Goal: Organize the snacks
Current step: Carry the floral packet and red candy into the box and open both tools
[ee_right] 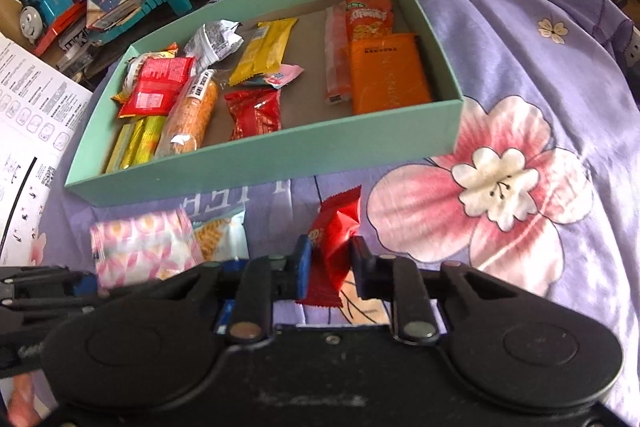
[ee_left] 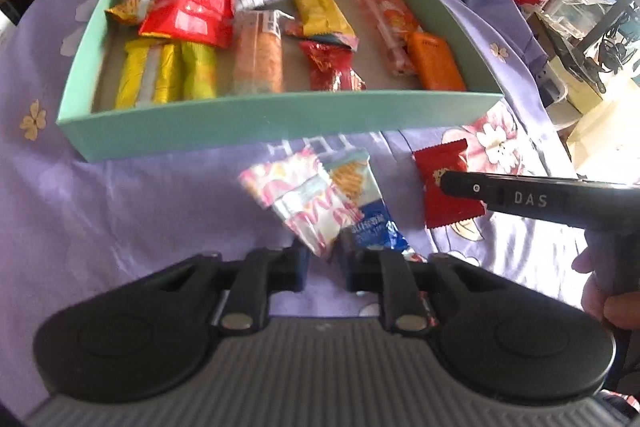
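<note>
Red packet (ee_right: 334,247) pinched in right jaws — pink-striped packet (ee_left: 304,203) in left jaws

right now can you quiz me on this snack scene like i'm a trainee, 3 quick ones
1. True or false: the red packet sits between the right claw fingers.
2. Which snack is at the left claw? A) orange packet B) pink-and-white patterned packet C) yellow bars
3. Fill in: the sorted snacks lie in a ____ box.

Key:
1. True
2. B, the pink-and-white patterned packet
3. Green; it stands on the purple floral cloth.
</note>
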The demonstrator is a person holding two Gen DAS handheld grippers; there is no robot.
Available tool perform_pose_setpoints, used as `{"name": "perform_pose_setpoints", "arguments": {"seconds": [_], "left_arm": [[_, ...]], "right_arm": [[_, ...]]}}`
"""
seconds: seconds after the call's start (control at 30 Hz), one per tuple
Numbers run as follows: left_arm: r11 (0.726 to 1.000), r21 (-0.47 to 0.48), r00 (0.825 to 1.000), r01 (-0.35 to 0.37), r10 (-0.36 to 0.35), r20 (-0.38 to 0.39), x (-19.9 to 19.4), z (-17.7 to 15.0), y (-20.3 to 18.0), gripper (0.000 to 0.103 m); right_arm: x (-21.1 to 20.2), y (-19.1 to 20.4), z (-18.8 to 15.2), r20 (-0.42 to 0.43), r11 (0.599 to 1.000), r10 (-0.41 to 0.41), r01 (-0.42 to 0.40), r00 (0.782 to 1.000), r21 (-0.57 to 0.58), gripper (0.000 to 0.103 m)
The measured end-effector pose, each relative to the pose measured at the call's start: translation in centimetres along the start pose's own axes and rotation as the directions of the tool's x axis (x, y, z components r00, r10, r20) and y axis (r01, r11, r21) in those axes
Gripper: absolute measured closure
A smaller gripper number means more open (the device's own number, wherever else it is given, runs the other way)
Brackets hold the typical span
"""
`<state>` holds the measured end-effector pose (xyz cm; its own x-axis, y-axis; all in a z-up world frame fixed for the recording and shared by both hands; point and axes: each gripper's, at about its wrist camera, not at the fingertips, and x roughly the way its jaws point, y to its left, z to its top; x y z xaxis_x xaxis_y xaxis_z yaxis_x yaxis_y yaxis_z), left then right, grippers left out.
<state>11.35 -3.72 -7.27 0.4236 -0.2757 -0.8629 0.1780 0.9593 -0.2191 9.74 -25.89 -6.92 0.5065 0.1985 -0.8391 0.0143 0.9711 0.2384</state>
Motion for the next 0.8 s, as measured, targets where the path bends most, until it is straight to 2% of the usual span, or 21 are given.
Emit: {"name": "perform_pose_setpoints", "arguments": {"seconds": [0.1, 0.13, 0.17, 0.2, 0.23, 0.27, 0.4, 0.53, 0.67, 0.73, 0.8], "left_arm": [[0.999, 0.010, 0.999, -0.043, 0.043, -0.011, 0.3, -0.5, -0.1, 0.078], [0.999, 0.012, 0.999, -0.051, 0.051, -0.015, 0.4, -0.7, 0.0, 0.072], [0.998, 0.015, 0.998, -0.058, 0.059, -0.017, 0.4, -0.8, 0.1, 0.056], [0.998, 0.020, 0.998, -0.064, 0.064, -0.015, 0.3, -1.0, 0.3, 0.046], [0.997, 0.025, 0.997, -0.070, 0.071, -0.010, 0.1, -1.2, 0.3, 0.032], [0.996, 0.029, 0.997, -0.083, 0.083, 0.000, 0.0, -1.2, 0.3, 0.029], [0.991, 0.044, 0.992, -0.124, 0.123, 0.014, 0.2, -0.8, 0.6, 0.024], [0.978, 0.141, 0.988, -0.156, 0.152, 0.036, 0.7, 0.1, 0.6, 0.015], [0.952, 0.248, 0.984, -0.179, 0.175, 0.041, 2.2, 1.1, 0.6, 0.015], [0.947, 0.274, 0.986, -0.169, 0.164, 0.038, 2.8, 1.5, 0.6, 0.015], [0.946, 0.290, 0.989, -0.148, 0.145, 0.030, 3.3, 1.7, 0.7, 0.015]], "right_arm": [[-0.3, -0.4, -0.5, -0.007, 1.000, 0.006, -0.006, 1.000, 0.010, 0.082], [-0.4, -0.5, -0.7, -0.010, 1.000, 0.009, -0.009, 1.000, 0.004, 0.082], [-0.5, -0.5, -0.8, -0.011, 1.000, 0.008, -0.008, 1.000, -0.005, 0.082], [-0.6, -0.5, -0.9, -0.014, 1.000, 0.006, -0.006, 1.000, -0.014, 0.082], [-0.6, -0.7, -1.1, -0.021, 1.000, 0.004, -0.005, 1.000, -0.020, 0.082], [-0.6, -1.0, -1.2, -0.029, 1.000, 0.003, -0.003, 1.000, -0.023, 0.082], [-1.0, -1.6, -1.3, -0.017, 0.999, -0.034, 0.034, 0.999, 0.000, 0.070], [-1.0, -1.2, -1.3, -0.010, 1.000, -0.024, 0.024, 1.000, 0.009, 0.070], [0.1, -0.5, -1.1, -0.026, 1.000, -0.024, 0.025, 0.999, 0.020, 0.069], [0.6, -0.3, -1.0, -0.025, 0.999, -0.034, 0.035, 0.999, 0.026, 0.065], [1.0, 0.1, -0.8, -0.020, 0.999, -0.041, 0.041, 0.999, 0.022, 0.064]]}}
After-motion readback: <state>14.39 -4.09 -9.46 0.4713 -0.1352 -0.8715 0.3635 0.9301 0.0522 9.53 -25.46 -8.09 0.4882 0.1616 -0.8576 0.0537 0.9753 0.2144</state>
